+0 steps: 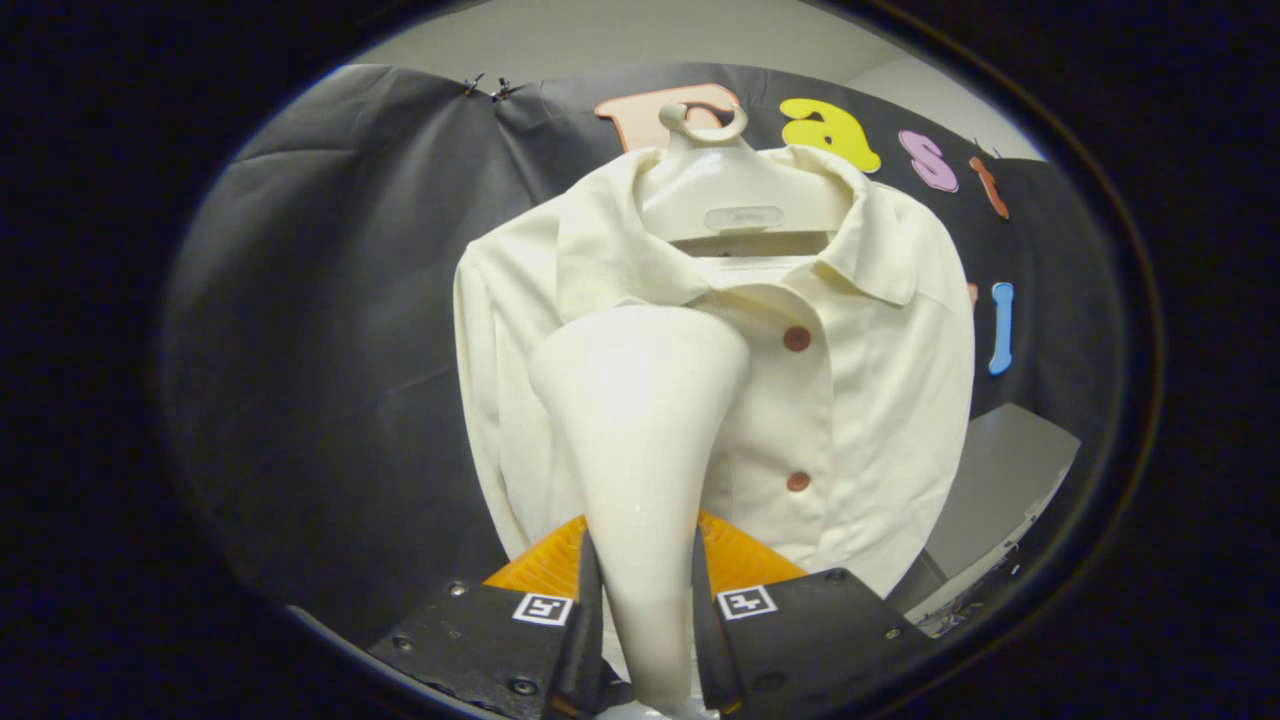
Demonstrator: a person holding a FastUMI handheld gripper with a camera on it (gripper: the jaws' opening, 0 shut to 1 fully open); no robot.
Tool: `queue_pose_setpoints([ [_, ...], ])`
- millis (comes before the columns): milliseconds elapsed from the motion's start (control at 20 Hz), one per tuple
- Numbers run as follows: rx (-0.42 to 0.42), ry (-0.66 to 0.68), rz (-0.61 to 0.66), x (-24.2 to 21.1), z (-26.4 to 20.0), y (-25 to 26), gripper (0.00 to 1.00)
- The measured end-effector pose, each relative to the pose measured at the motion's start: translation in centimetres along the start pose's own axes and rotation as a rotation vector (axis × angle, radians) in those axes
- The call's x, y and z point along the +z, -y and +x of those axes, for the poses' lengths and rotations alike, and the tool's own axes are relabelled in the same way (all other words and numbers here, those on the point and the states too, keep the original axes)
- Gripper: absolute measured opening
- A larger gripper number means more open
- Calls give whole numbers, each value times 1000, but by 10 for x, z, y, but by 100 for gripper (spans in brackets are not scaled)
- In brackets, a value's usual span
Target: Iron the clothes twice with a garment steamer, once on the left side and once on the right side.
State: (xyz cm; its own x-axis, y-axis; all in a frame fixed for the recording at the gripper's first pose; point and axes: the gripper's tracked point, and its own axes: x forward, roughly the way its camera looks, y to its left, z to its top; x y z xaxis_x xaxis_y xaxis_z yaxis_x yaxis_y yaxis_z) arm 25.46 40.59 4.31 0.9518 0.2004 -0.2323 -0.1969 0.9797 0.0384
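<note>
A cream button-up shirt (880, 400) hangs on a pale plastic hanger (740, 195) in front of the black cloth wall. Two brown buttons (797, 339) run down its placket. My gripper (645, 600) is shut on the handle of a cream garment steamer (640, 420). Both fingers press on the narrow handle. The steamer's wide head points up and forward, against the shirt's left chest panel just under the collar. How firmly the head touches the cloth is hidden behind the head itself.
The black cloth wall (330, 350) hangs behind and to the left of the shirt. A grey surface (1000, 490) lies to the lower right of the shirt, beyond the fingers.
</note>
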Motion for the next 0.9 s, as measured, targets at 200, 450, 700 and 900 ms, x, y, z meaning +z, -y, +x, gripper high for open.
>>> queue_pose_setpoints([
  [200, -21, -39, -43, -35, 15, -2, 38],
  [450, -19, -91, -60, -88, 30, -1, 39],
  [700, -29, -149, -89, -132, 42, 2, 39],
  [900, -36, -227, -72, -172, 51, 9, 39],
])
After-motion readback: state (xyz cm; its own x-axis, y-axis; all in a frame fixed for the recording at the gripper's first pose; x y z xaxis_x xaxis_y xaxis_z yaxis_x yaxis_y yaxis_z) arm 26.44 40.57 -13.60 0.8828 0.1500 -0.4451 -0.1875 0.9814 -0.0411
